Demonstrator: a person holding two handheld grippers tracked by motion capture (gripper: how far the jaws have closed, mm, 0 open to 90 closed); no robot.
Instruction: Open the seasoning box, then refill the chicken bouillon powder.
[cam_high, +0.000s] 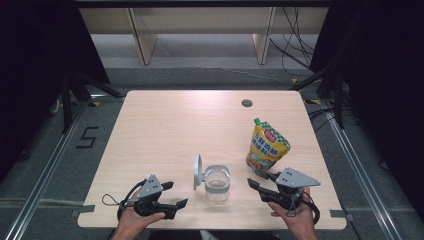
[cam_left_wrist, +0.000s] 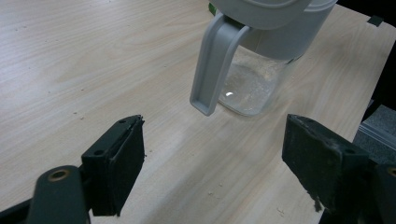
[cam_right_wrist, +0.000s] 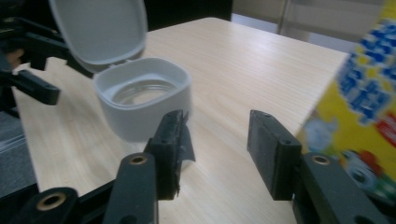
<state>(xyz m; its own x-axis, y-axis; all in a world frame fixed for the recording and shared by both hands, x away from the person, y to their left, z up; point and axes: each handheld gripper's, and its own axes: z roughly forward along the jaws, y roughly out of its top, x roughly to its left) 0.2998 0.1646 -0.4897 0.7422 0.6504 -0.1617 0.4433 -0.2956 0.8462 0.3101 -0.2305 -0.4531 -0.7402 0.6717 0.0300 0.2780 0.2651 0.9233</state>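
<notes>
Both grippers, left (cam_high: 176, 195) and right (cam_high: 255, 179), hover spread and empty beside the open-lidded jar (cam_high: 217, 183); the pouch (cam_high: 267, 145) at two o'clock probably gets grasped next.

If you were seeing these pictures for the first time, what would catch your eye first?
The bright yellow pouch standing at the table's right stands out first. Next, the clear jar near the front edge, its grey lid flipped up, sits between the left gripper and right gripper, both open.

On my table (cam_high: 165, 125) there's a round hole (cam_high: 246, 103) near the far edge; beyond stand wooden legs (cam_high: 141, 37) and cables (cam_high: 290, 45)
</notes>
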